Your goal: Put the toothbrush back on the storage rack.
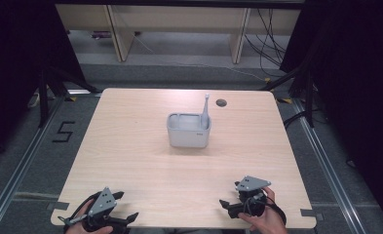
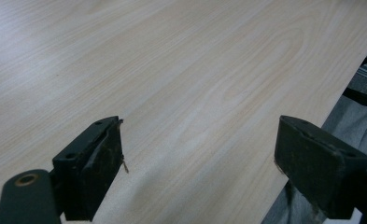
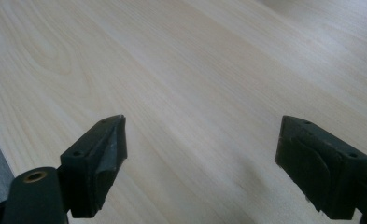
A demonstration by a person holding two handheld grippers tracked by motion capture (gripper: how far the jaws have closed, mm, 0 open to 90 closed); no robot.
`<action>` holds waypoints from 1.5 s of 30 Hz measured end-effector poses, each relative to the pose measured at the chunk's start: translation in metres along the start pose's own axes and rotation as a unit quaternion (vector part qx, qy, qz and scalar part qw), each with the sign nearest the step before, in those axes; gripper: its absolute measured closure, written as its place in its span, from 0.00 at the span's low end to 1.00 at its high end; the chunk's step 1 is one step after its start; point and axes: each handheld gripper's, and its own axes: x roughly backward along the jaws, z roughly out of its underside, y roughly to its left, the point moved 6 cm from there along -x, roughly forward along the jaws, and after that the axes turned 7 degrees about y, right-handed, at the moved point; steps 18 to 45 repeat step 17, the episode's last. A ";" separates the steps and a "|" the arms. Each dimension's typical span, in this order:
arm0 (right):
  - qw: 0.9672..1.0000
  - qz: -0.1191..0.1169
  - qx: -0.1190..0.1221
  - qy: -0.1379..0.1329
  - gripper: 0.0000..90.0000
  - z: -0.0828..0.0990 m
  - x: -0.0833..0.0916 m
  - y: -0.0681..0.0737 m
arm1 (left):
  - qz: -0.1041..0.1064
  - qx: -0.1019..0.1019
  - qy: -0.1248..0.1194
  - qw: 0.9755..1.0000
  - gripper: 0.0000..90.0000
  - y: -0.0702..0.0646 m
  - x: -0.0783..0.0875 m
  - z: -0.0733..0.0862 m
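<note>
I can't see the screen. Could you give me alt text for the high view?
A grey bin with a toothbrush standing upright in its right end sits mid-table. At the near edge, a person's hands hold the left gripper and right gripper, both open and empty.

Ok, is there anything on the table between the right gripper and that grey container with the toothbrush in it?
Nothing visible. The right gripper sits open at the near edge, and only bare table lies between it and the grey container at the middle. The toothbrush stands in the container's right side.
</note>
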 end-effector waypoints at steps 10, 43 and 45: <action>1.000 -0.004 0.002 -0.002 0.19 0.005 0.002 -0.001 | 0.003 0.010 -0.007 1.000 0.16 -0.002 -0.002 -0.001; 1.000 -0.007 0.002 0.003 0.19 0.007 0.001 -0.001 | -0.004 -0.005 0.006 1.000 0.16 0.001 0.000 0.001; 1.000 -0.007 0.002 0.003 0.19 0.007 0.001 -0.001 | -0.004 -0.005 0.006 1.000 0.16 0.001 0.000 0.001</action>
